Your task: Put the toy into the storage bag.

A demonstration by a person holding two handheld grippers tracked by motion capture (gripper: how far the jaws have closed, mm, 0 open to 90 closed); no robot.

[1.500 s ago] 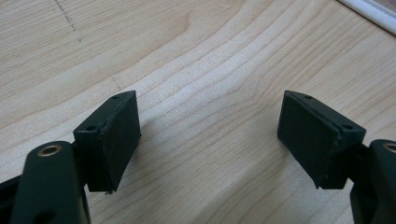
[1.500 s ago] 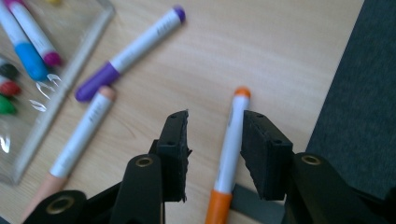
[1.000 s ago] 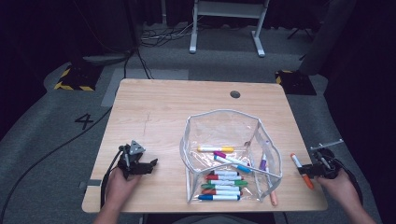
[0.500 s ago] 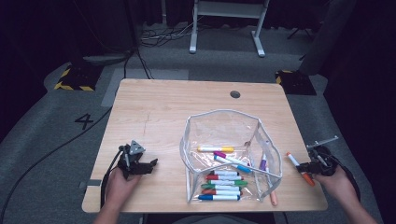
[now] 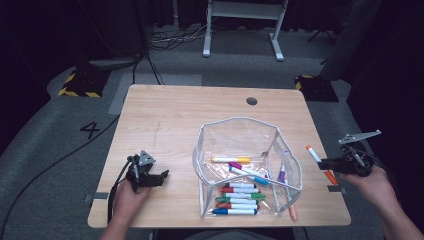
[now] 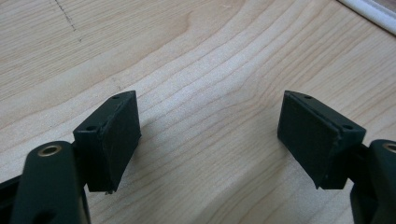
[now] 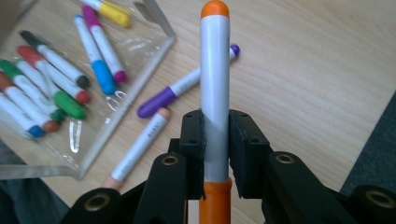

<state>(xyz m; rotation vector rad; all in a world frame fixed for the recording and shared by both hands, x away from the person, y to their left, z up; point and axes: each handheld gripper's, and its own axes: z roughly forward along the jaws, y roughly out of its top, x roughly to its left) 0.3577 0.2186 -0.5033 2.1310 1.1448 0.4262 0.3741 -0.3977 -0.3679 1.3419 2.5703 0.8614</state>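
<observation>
Clamping an orange marker [image 7: 215, 93] around its white barrel, the right gripper [image 7: 215, 140] has its two jaws pressed on both sides, with the orange tip pointing away from the camera. In the high view the right gripper [image 5: 327, 163] is at the right edge of the table [image 5: 170, 120], and the orange marker [image 5: 318, 162] is lifted off the wood, near the clear pouch [image 5: 240, 130] that holds many markers. A purple marker [image 7: 187, 84] and a peach marker [image 7: 137, 147] lie on the wood beside the pouch. The left gripper [image 6: 210, 135] rests low on the bare table with its jaws spread wide and nothing between them.
</observation>
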